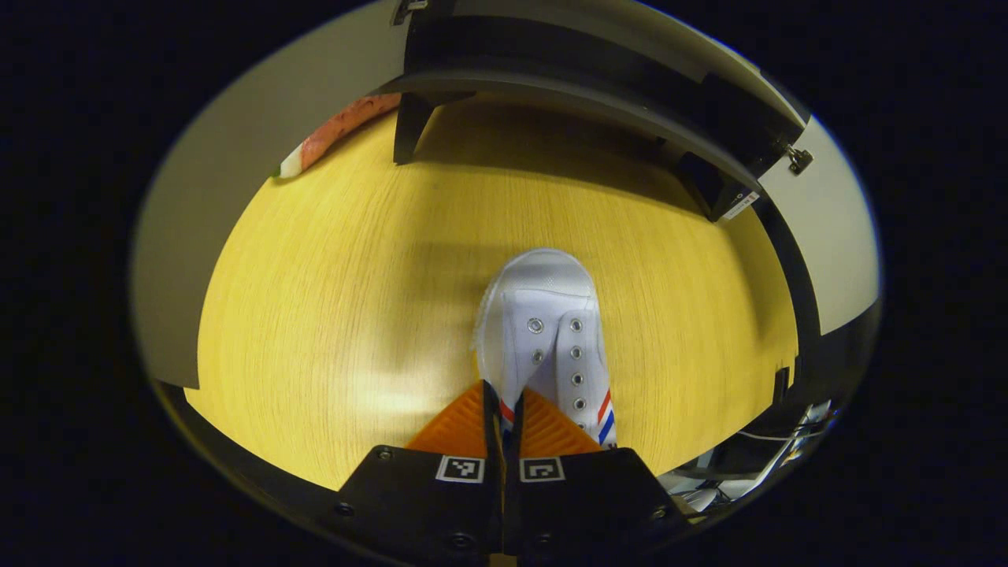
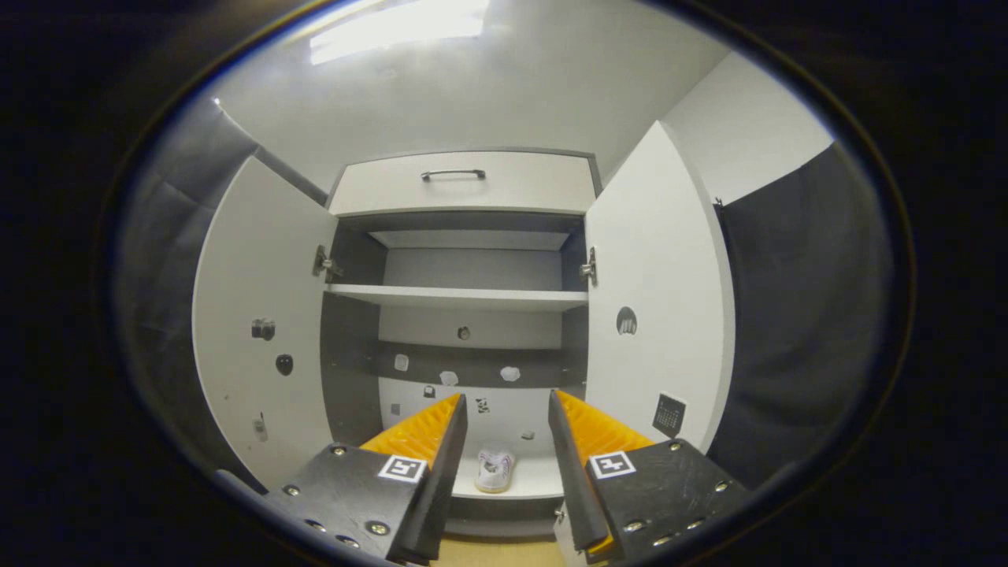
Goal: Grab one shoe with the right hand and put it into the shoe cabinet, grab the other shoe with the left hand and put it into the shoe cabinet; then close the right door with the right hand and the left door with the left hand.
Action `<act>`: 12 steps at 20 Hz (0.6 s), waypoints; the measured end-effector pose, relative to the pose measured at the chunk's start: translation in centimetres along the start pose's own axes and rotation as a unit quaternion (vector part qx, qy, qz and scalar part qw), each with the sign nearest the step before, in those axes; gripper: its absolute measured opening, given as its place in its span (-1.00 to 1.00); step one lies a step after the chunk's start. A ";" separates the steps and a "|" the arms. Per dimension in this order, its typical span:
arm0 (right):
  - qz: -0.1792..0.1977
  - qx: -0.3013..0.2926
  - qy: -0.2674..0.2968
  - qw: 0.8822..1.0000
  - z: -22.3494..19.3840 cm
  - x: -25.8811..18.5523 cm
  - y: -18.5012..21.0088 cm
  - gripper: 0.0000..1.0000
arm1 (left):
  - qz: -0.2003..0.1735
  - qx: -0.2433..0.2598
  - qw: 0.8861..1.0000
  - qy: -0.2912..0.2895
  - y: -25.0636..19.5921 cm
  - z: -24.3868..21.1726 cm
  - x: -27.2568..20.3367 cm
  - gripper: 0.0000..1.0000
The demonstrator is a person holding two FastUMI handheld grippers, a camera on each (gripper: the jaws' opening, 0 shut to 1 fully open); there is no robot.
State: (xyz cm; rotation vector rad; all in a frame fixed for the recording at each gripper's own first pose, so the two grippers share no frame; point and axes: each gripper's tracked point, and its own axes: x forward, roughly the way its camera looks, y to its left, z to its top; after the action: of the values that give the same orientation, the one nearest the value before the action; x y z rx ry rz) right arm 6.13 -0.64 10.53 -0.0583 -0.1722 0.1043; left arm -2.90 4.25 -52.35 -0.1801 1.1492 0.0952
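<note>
Shoe number one is white cloth with metal lace holes and red and blue stripes by its heel. In the left gripper view it sits on the yellow wooden floor, toe pointing away. Its heel edge is pinched between the ridged orange fingers of the left gripper, which are almost pressed together. The heel itself is hidden behind the fingers. Beyond the shoe stands the dark bottom of the shoe cabinet, cut off at the top.

In the right gripper view, the right gripper is wide open and holds nothing. Between its fingers, far off, the other shoe rests on the cabinet's bottom shelf; it looks small and blurry. Both flat white doors, the left door and the right door, stand open.
</note>
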 end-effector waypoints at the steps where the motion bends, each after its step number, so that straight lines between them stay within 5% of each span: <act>1: -0.001 -0.001 0.000 1.000 0.0 0.1 -0.1 0.21 | -0.005 0.006 1.000 -0.011 -0.3 0.7 -0.5 -0.95; 6: -0.007 0.000 0.000 1.000 -0.2 0.1 -0.7 0.21 | -0.050 0.026 0.994 -0.091 -4.4 7.6 -6.9 -0.96; 12: -0.014 -0.004 -0.005 1.000 0.0 -0.3 -1.7 0.21 | -0.103 0.054 0.967 -0.226 -10.5 19.6 -17.3 -0.96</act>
State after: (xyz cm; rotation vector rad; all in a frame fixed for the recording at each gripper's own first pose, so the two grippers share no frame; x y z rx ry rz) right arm 6.02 -2.40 10.64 -0.0643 -0.1839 0.0751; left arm 9.36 -2.02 -27.77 -0.1690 0.6731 -0.1083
